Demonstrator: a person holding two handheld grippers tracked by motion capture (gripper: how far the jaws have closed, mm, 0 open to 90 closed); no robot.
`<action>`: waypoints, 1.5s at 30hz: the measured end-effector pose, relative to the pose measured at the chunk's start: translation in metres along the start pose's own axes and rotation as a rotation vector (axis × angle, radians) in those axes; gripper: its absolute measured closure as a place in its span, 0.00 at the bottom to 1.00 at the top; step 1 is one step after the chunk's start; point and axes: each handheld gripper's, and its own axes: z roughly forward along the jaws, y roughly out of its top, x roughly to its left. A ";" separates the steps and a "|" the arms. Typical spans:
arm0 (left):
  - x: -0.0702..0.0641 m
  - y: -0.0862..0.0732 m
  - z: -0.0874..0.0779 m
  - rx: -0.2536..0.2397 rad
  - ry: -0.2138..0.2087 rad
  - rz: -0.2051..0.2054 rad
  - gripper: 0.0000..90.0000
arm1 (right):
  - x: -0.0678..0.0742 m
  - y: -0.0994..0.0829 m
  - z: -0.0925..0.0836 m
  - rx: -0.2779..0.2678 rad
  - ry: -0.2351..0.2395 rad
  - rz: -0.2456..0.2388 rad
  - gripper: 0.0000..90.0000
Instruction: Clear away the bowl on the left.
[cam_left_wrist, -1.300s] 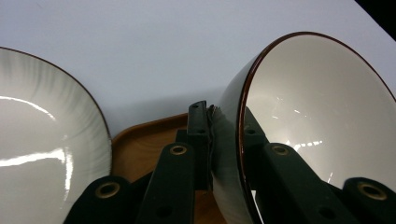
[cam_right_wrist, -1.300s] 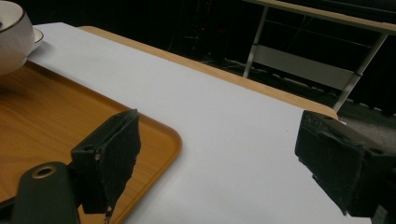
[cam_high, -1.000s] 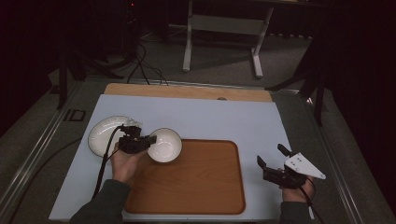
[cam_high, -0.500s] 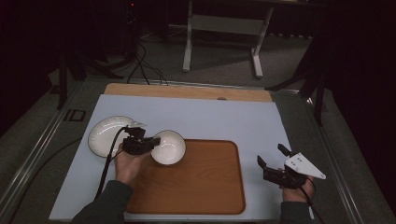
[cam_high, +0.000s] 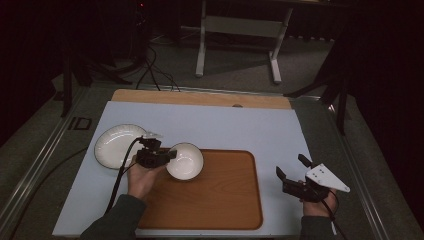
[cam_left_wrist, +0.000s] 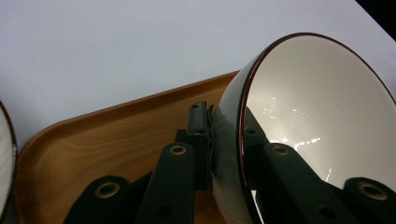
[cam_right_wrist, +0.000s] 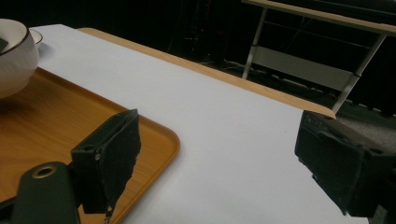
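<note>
At the far left of the high view a white plate (cam_high: 119, 145) lies flat on the pale blue mat (cam_high: 235, 125), just beside the wooden tray (cam_high: 220, 200). Next to it, the left gripper (cam_high: 167, 155) has its jaws clamped on the rim of a white bowl (cam_high: 185, 161) with a dark brown edge; in the left gripper view one jaw sits against the outer wall and the other inside, pinching the wall of the bowl (cam_left_wrist: 317, 121) between them. The bowl is tilted in that grip and sits over the tray's upper left corner; whether its foot touches the tray I cannot tell.

The bowl looks like glazed ceramic: stiff, fairly heavy for its size, smooth and likely slippery under the pads, and apt to chip or crack if knocked or dropped. Held by one point on the rim, its weight hangs off to one side, so it will tend to swing or slide in the jaws. The rim wall is the only real place to take it, and a deep bite with the jaws well down the wall seems safest, with a slow, low set-down.

Farther right, the right gripper (cam_high: 292, 175) rests on the mat past the tray's right edge, jaws wide apart and empty, as the right gripper view confirms.
</note>
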 end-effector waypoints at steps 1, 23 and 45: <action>-0.001 0.000 0.000 0.003 -0.001 0.002 0.90 | 0.000 0.000 0.000 0.000 -0.001 0.001 0.16; -0.022 -0.014 0.032 0.110 -0.071 0.015 0.90 | 0.000 0.000 -0.001 0.002 -0.002 -0.001 0.15; -0.034 -0.024 0.021 0.117 -0.111 0.048 0.79 | -0.002 0.000 -0.003 -0.005 -0.007 0.006 0.15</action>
